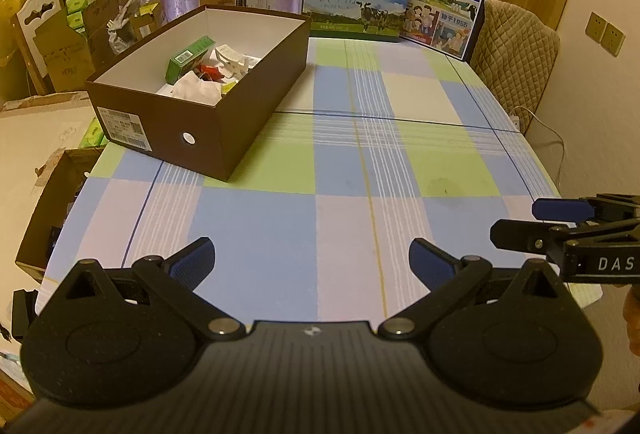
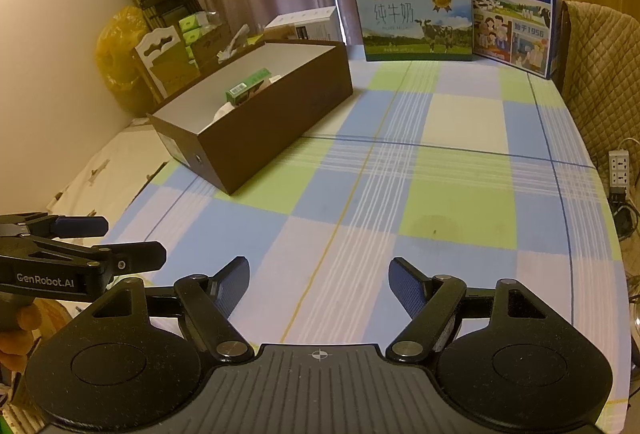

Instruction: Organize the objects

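1. Both grippers hung over the near edge of the table [image 1: 460,154], pointed down at the checked cloth. Left gripper [image 1: 312,262]: jaws apart, nothing between the pads. Right gripper [image 2: 319,284]: jaws apart too, empty.
2. The two sat side by side, close but not touching; each showed at the edge of the other's view.
3. Task items were in the brown shoebox [image 1: 248,114], lid off, on the far left part of the table, well apart from both grippers. Inside: a small green carton [image 1: 188,59] leaning on white crumpled paper or wrappers, plus something red I couldn't identify.
4. No loose items on the cloth in front of the grippers.
5. Handling guess: the green carton looked light and stiff, thin card. Take it across the narrow faces; squeeze gently or it dents.
6. The white stuff looked soft and crushable. Pinch a fold, not the bulk.
7. The shoebox itself: light, walls flex. Grab a long wall near a corner or push from the end.
8. Two milk cartons [image 1: 356,4] stood at the far edge. Probably heavy; use the top handle.
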{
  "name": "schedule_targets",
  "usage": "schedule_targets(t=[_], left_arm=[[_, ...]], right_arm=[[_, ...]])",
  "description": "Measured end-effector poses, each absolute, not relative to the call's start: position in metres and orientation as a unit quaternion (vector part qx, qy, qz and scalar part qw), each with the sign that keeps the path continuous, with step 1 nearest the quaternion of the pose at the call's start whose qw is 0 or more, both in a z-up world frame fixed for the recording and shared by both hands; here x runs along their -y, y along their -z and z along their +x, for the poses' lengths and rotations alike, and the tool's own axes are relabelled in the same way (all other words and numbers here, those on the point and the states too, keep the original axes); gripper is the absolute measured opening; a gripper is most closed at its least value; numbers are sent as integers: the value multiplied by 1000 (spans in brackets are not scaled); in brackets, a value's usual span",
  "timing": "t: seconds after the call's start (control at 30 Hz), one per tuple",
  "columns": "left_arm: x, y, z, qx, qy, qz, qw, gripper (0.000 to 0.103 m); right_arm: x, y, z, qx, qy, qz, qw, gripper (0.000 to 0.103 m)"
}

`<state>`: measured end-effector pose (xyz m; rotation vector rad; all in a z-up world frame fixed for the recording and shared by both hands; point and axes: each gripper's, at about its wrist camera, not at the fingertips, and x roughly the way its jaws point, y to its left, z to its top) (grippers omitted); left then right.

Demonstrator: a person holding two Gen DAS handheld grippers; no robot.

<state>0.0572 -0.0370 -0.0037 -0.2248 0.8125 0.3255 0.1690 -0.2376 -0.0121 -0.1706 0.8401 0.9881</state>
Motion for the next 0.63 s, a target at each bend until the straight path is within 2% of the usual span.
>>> schedule_targets(t=[0.63], left_arm=[[39, 4, 65, -394, -160, -109, 899, 102]], right_arm=[[235, 15, 177, -396, -461, -74, 790, 74]])
